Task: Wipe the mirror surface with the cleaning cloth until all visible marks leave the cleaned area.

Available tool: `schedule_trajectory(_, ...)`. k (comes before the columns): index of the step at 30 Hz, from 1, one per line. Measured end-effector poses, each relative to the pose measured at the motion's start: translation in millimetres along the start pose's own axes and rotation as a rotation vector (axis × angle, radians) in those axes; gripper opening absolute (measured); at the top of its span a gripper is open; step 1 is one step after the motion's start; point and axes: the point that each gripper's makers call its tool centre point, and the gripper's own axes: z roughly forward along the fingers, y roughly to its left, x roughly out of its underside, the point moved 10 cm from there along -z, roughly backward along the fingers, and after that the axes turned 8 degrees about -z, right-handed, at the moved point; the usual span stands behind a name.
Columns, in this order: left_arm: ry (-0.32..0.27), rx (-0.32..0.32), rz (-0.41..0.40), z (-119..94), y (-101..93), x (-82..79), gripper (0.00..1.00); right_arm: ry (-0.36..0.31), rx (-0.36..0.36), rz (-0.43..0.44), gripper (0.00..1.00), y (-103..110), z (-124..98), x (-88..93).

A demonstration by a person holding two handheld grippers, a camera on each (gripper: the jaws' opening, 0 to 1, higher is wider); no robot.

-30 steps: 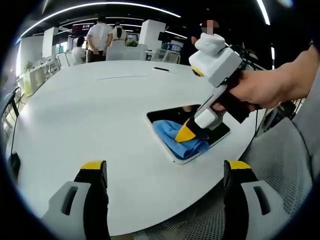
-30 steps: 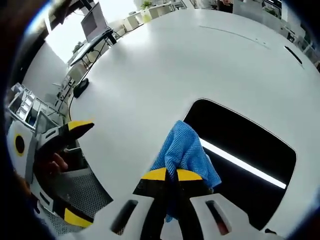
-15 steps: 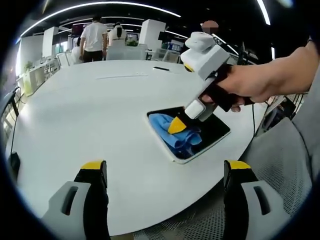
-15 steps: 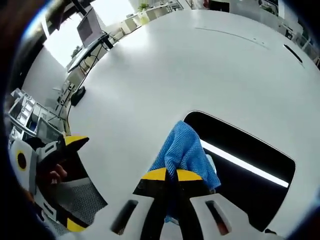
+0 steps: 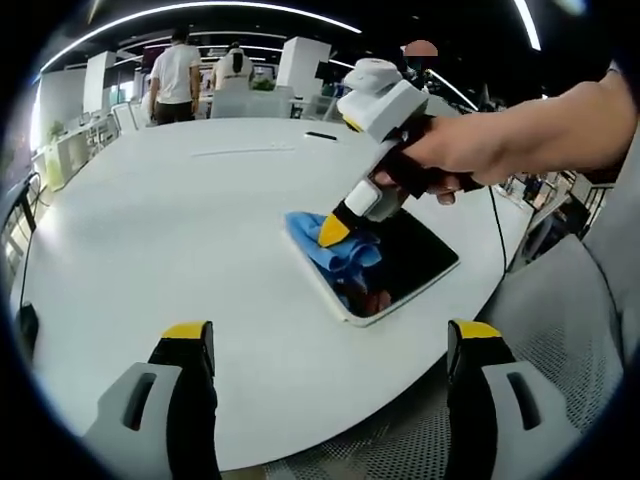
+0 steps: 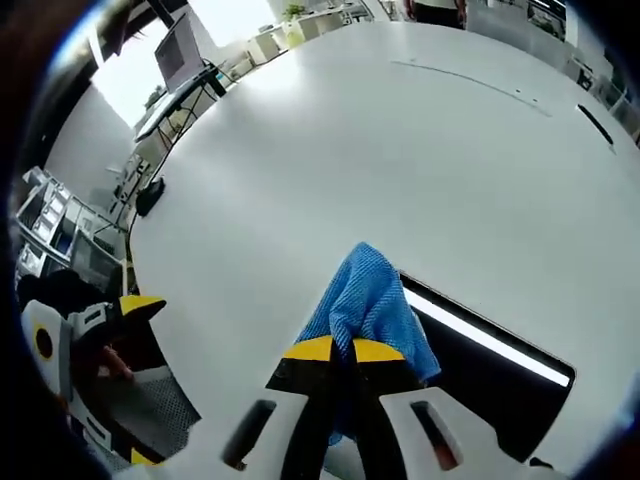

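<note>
A dark rectangular mirror (image 5: 405, 260) (image 6: 500, 385) lies flat on the white table (image 5: 180, 220) near its edge. The blue cleaning cloth (image 5: 335, 255) (image 6: 368, 305) rests on the mirror's far left corner. My right gripper (image 5: 333, 230) (image 6: 340, 350), held by a hand, is shut on the cloth and presses it down onto the glass. In the left gripper view my left gripper (image 5: 330, 345) is open with nothing between its jaws, hovering over the table's near edge, well short of the mirror. That same left gripper (image 6: 95, 340) appears at the lower left of the right gripper view.
A grey mesh chair (image 5: 560, 330) stands at the table's right edge. People (image 5: 175, 75) stand beyond the far side of the table. A small dark object (image 5: 322, 137) and a thin line lie on the far tabletop. Desks and monitors (image 6: 185, 50) sit past the table.
The right gripper has dragged the cloth across the mirror from its near middle to the far left corner, uncovering more dark glass. The left gripper has stayed put.
</note>
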Motion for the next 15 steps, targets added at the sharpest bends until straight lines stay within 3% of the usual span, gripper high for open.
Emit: schedule_trajectory(15, 0.002, 0.005, -0.004, 0.6, 0.1, 0.1, 0.96, 0.009, 0.002, -0.014, 0.0, -16.8, 7.9, -20.9)
